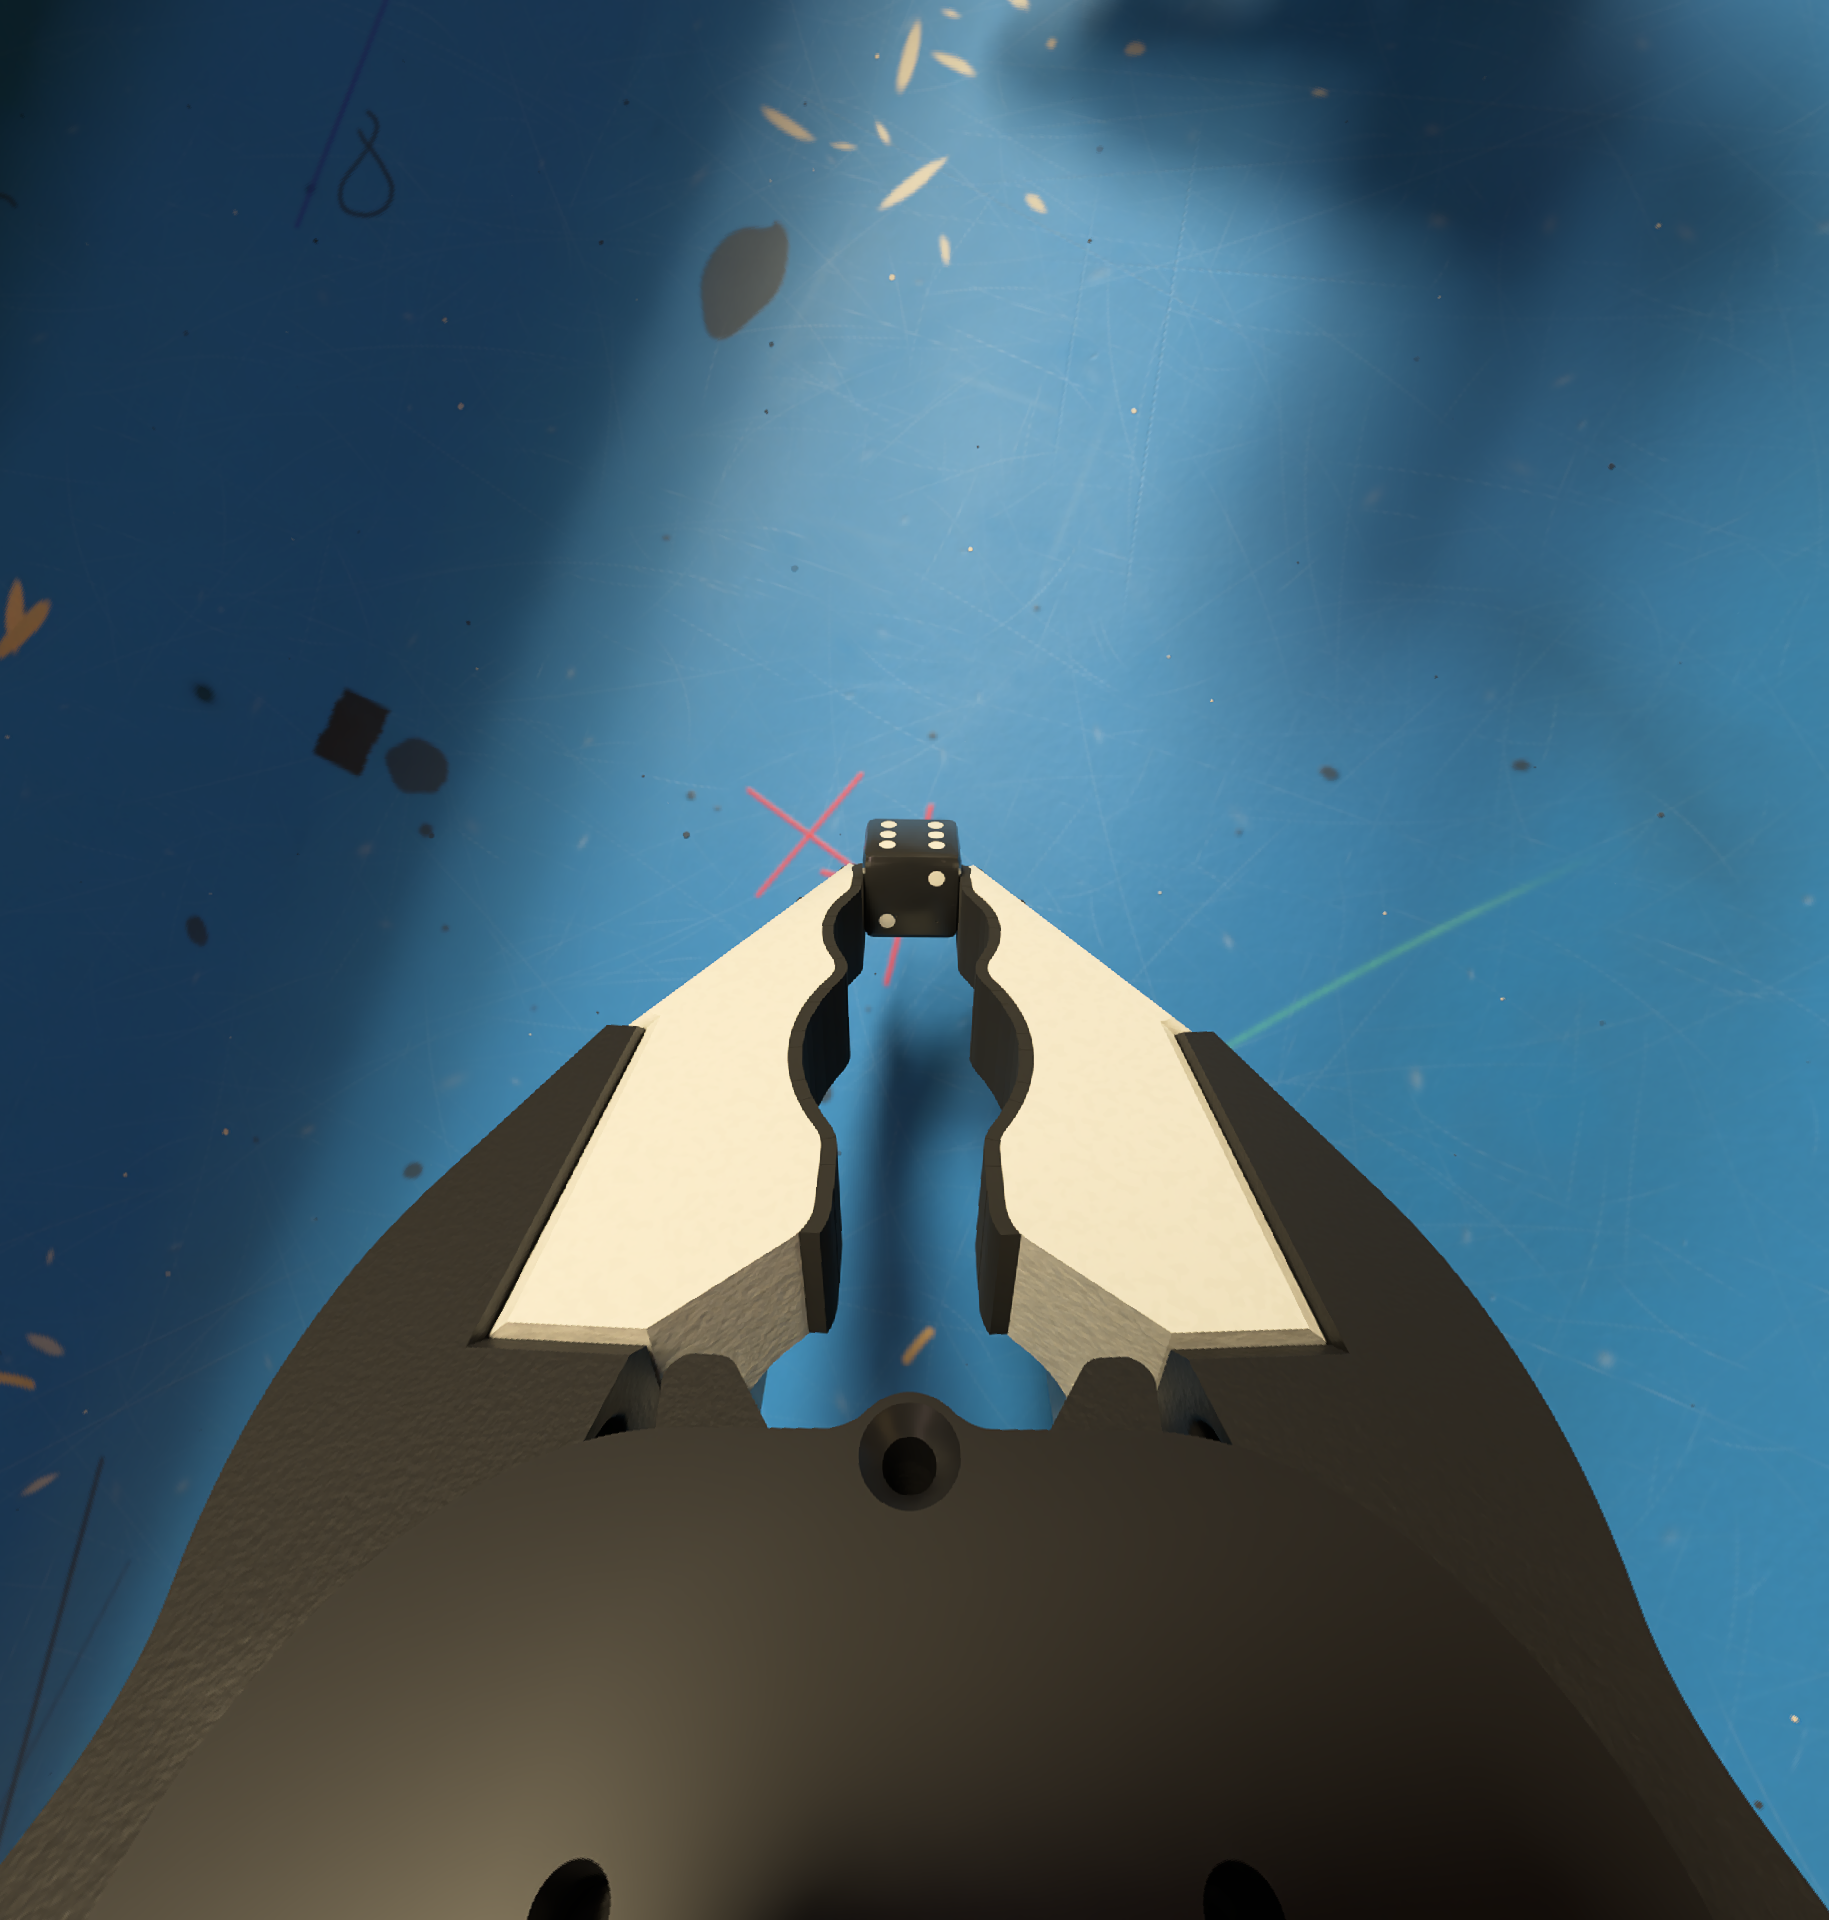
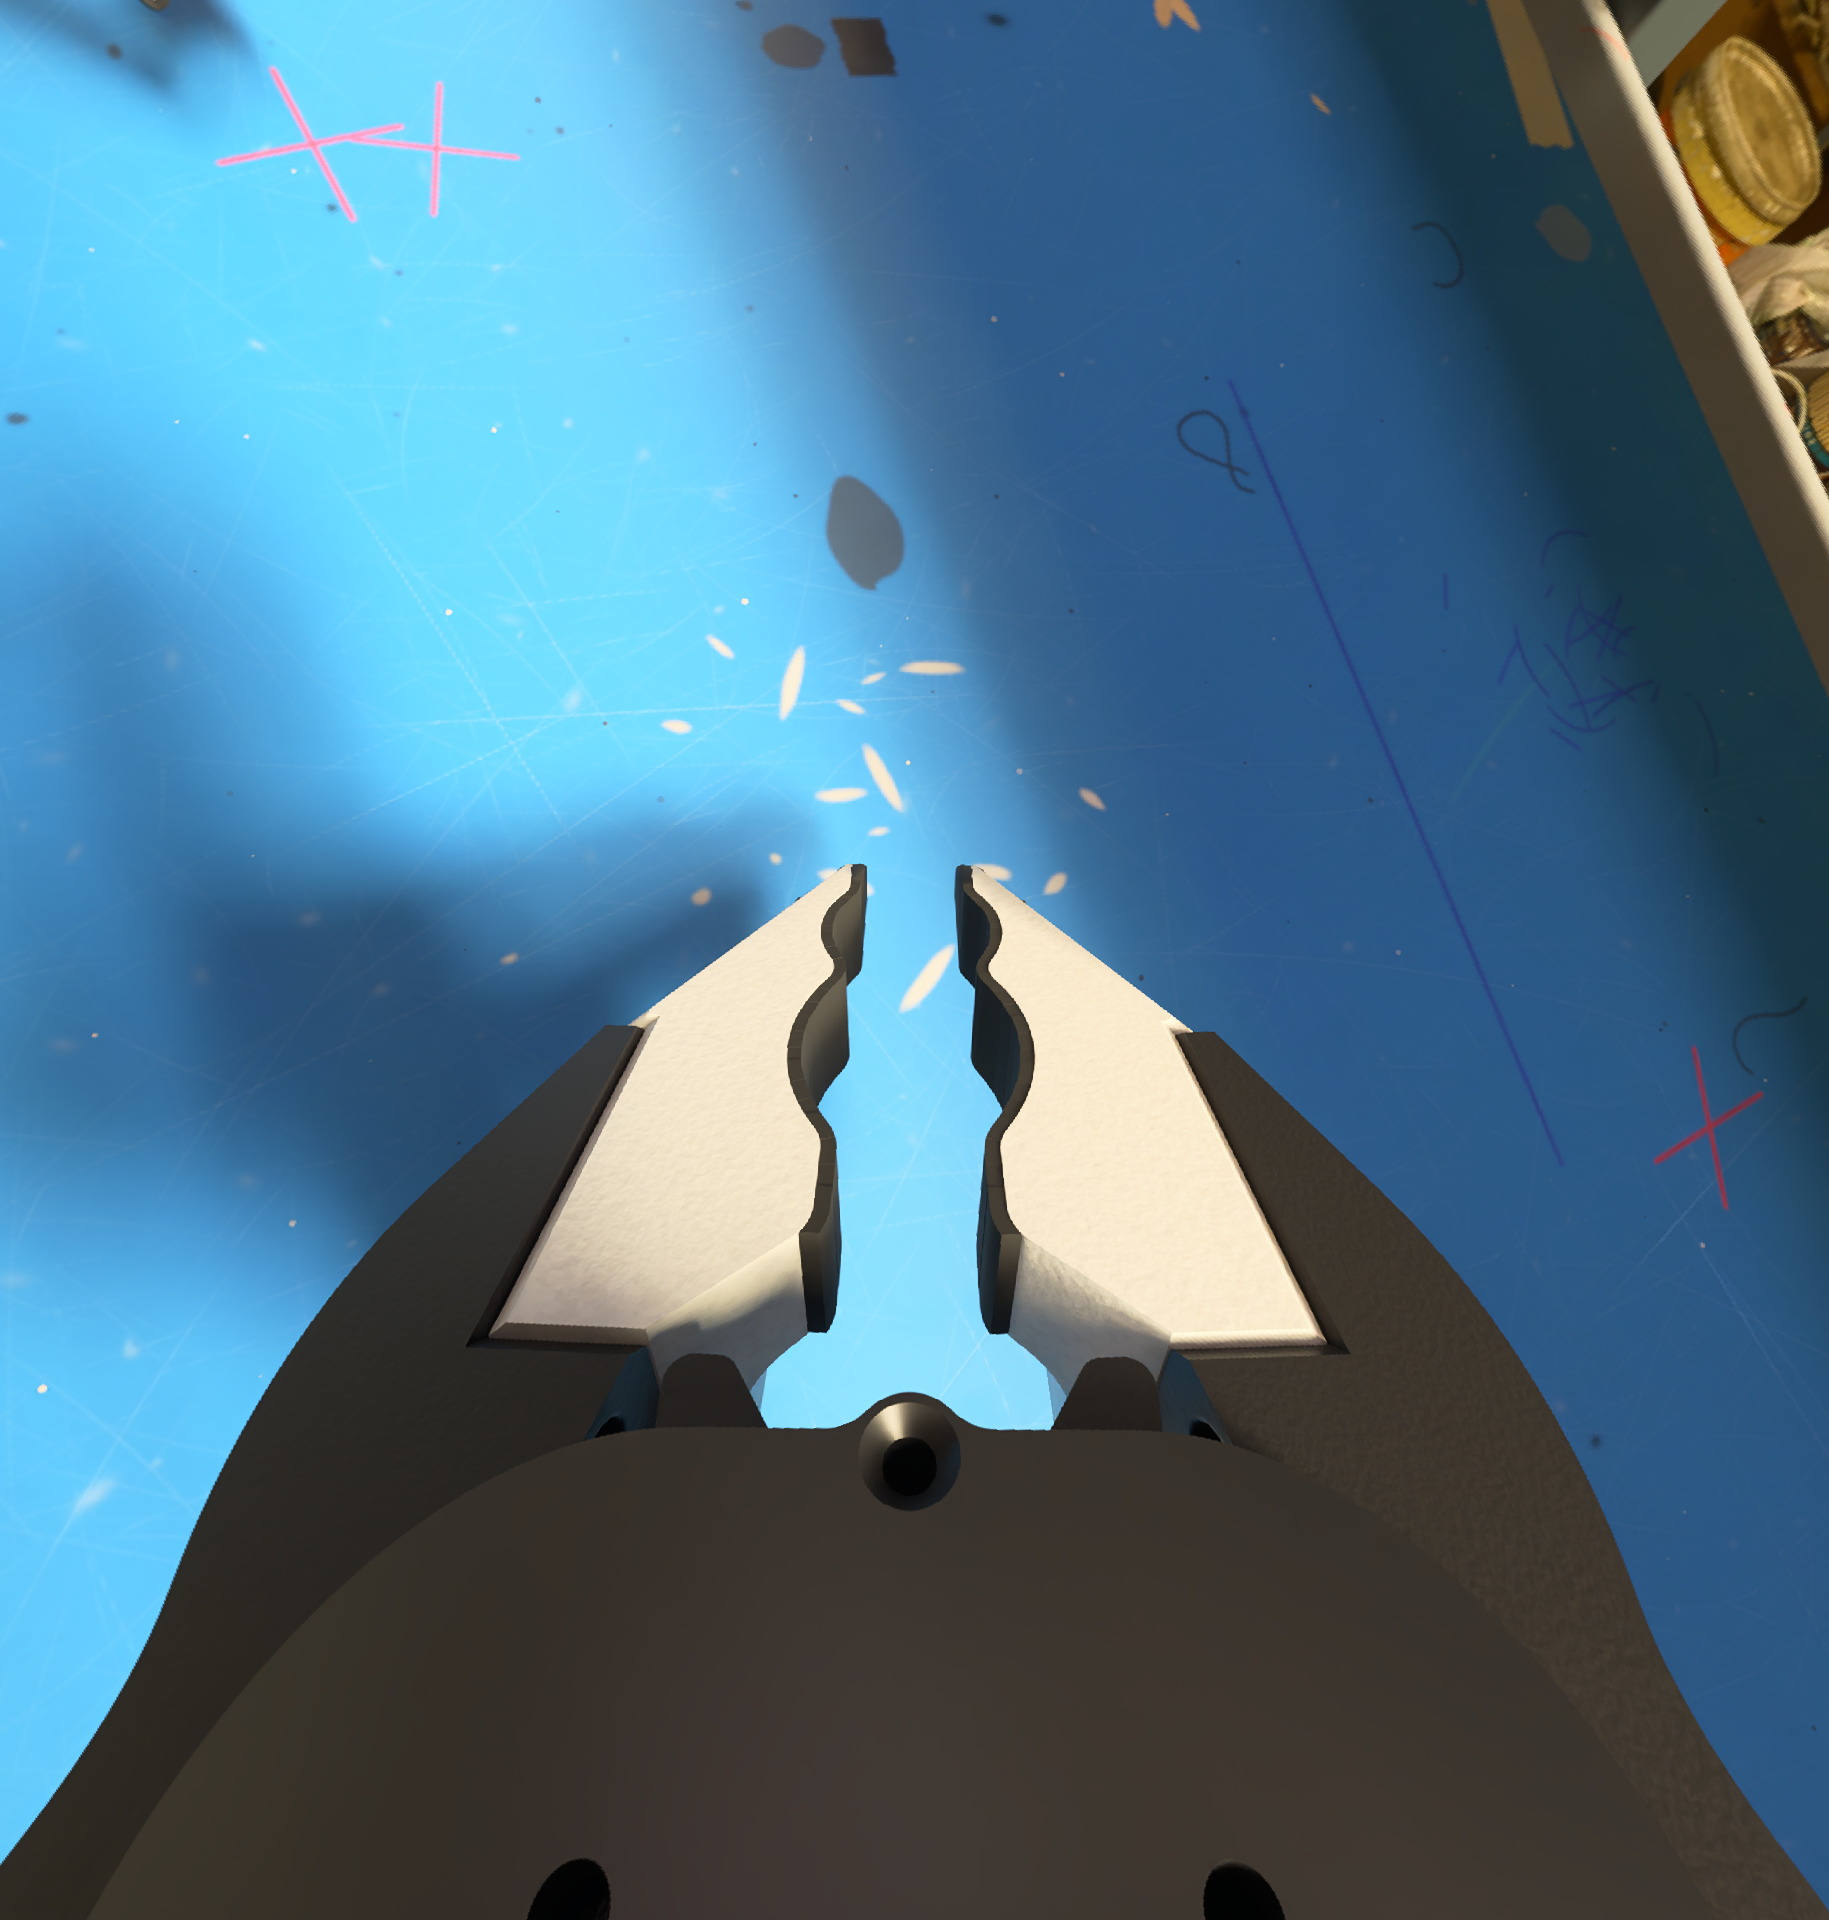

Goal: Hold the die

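Note:
The die (image 1: pixel 911 883) is small and black with white pips. It sits between the fingertips of my left gripper (image 1: pixel 911 873), which is shut on it. The die appears to be held just above the blue table (image 1: pixel 1097 520), near a pink cross mark (image 1: pixel 806 834). My right gripper (image 2: pixel 911 873) hangs over another part of the same blue table (image 2: pixel 370 623). Its jaws stand a little apart with nothing between them. The die does not show in the right wrist view.
The table top bears stains, scratches, pen marks and pale flecks (image 2: pixel 879 774). In the right wrist view a pale table rim (image 2: pixel 1699 312) runs along the right side, with baskets and clutter (image 2: pixel 1741 145) beyond it. Pink crosses (image 2: pixel 370 145) lie at the far left.

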{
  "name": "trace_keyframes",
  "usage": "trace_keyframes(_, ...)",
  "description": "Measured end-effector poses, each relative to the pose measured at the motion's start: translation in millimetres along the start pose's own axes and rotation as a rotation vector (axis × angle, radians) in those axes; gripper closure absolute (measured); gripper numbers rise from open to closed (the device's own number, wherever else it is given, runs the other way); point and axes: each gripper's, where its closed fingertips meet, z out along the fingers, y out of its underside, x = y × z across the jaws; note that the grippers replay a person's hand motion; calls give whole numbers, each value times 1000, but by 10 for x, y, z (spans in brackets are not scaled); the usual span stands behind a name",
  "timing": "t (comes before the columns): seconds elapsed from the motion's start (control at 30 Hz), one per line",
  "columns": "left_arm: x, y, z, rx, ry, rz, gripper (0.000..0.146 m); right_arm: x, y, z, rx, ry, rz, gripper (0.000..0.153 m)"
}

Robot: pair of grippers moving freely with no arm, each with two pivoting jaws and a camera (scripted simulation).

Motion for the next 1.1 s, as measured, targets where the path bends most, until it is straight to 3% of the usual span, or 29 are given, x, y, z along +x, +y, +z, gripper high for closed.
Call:
trace_keyframes(0.23, 6, -12, 31, 7, 14, -9, 130, 38, 29, -37, -12, -8, 29, 136)
trace_keyframes(0.43, 35, -63, 34, 27, 26, 1, 130, -371, -50, -81, 26, -249, -23, 143)
trace_keyframes(0.57, 56, -76, 50, 28, 34, 10, 130, -615, -22, -2, -20, -297, -136, 143)
trace_keyframes(0.73, 56, -74, 58, 26, 35, 10, 130, -583, 76, 54, -82, -278, -141, 139)
trace_keyframes(1.1, 82, -87, 54, 41, 54, 7, 130, 73, 311, -275, -59, -37, -16, 137)
